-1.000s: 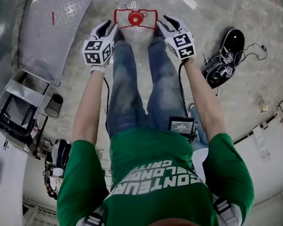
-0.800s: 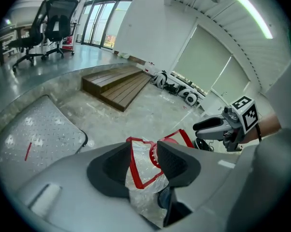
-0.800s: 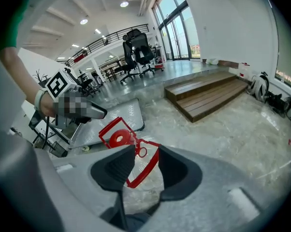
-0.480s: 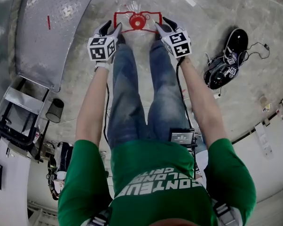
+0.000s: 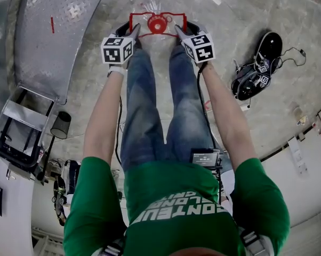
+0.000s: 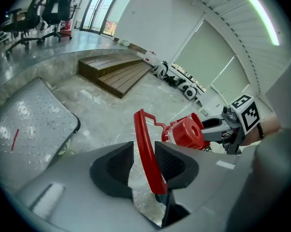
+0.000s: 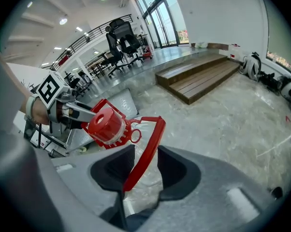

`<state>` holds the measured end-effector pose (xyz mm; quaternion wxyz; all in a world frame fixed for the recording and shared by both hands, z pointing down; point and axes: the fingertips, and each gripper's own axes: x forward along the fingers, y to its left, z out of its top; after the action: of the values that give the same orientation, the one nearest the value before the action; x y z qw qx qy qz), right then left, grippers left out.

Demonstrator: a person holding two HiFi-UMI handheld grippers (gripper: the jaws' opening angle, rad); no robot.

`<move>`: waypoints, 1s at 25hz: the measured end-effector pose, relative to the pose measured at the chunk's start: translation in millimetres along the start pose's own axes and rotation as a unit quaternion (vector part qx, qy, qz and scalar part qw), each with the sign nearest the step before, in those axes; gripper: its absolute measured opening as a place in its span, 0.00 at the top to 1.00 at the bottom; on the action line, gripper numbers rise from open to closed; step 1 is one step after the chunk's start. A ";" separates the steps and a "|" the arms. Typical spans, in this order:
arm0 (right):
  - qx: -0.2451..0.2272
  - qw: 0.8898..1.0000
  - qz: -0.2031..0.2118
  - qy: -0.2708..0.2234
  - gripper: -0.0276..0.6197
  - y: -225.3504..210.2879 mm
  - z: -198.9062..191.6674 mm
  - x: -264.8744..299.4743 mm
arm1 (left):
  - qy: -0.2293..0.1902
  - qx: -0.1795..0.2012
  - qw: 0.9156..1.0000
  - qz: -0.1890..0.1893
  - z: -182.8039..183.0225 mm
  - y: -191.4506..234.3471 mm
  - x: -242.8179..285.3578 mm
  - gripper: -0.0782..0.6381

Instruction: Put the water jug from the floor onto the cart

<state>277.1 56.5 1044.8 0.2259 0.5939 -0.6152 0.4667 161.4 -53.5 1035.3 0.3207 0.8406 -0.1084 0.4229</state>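
The grey diamond-plate metal cart [image 5: 59, 31] stands well off to the outer side of the left claw [image 6: 143, 163], and its deck is bare. The clear plastic water jug [image 5: 150, 7] sits on the floor directly under and ahead of both claws, between them and nowhere near the deck yet.

Its red rectangular carrying frame [image 5: 150, 34] rises round the neck. Each claw has come at one side bar of it, most likely so the weight is shared and the jug hangs level when lifted. The red screw cap [image 6: 188, 131] lies inward of the left claw and, likewise, inward of the right claw [image 7: 145, 166].

The head view shows the two claws flanking the frame evenly and where the cart waits, but not the jaws' gap. The claw views supply that. The left jaws are apart with the bar between them, near the inner pad, and have just been closing in. The right jaws are spread wide, have just been opening, and straddle their bar with clearance on both sides. Neither pair clamps yet.
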 end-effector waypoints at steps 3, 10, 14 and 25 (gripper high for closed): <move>0.009 1.000 -0.003 0.004 0.76 -1.3 -1.4 2.1 | 0.007 0.001 1.000 -0.006 -2.5 -2.7 3.1 0.74; 0.024 1.000 0.008 -0.005 0.82 1.1 3.1 -1.0 | 0.012 -0.042 0.999 -0.011 -7.3 -4.0 2.1 0.80; 0.011 1.000 0.013 -0.007 0.82 6.9 8.7 -6.5 | 0.002 -0.064 0.998 -0.012 -5.8 -8.9 -3.7 0.81; -0.037 0.998 0.043 -0.037 0.82 4.5 46.0 -67.5 | -0.050 -0.080 0.995 -0.031 37.3 -61.4 -44.9 0.81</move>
<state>298.6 52.1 966.0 0.2044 0.5752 -0.6648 0.4306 185.3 -33.6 956.5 0.3945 0.8350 -0.1318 0.3603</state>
